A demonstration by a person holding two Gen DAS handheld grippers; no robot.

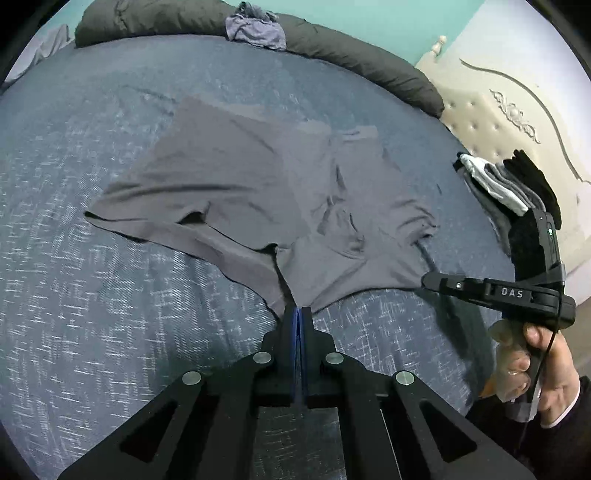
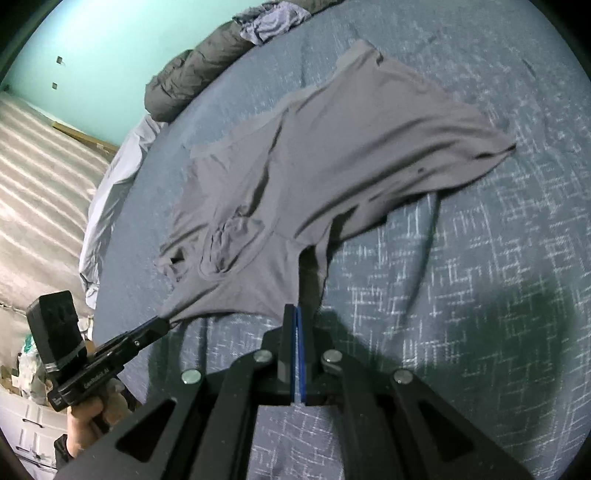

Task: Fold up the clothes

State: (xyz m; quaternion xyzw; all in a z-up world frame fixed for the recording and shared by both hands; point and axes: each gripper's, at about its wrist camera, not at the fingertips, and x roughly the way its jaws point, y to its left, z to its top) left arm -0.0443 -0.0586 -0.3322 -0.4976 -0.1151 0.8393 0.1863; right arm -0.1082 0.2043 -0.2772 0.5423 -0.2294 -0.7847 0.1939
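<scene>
A pair of grey boxer shorts (image 1: 258, 177) (image 2: 332, 147) lies spread and slightly wrinkled on the blue patterned bed cover (image 1: 92, 295) (image 2: 480, 258). My left gripper (image 1: 298, 311) is shut on the near hem around the middle, and the cloth pulls up toward it. In the right wrist view the left gripper (image 2: 162, 323) pinches a near corner. My right gripper (image 2: 297, 310) is shut on the near edge of the shorts. From the left wrist view the right gripper (image 1: 426, 282), held by a hand (image 1: 543, 369), grips the right corner.
A dark grey rolled duvet (image 1: 351, 55) (image 2: 192, 74) runs along the far edge, with a crumpled bluish garment (image 1: 255, 26) (image 2: 273, 18) on it. Folded clothes (image 1: 509, 184) are stacked by the cream headboard (image 1: 498, 110). The striped floor (image 2: 37, 166) lies beyond the bed's left side.
</scene>
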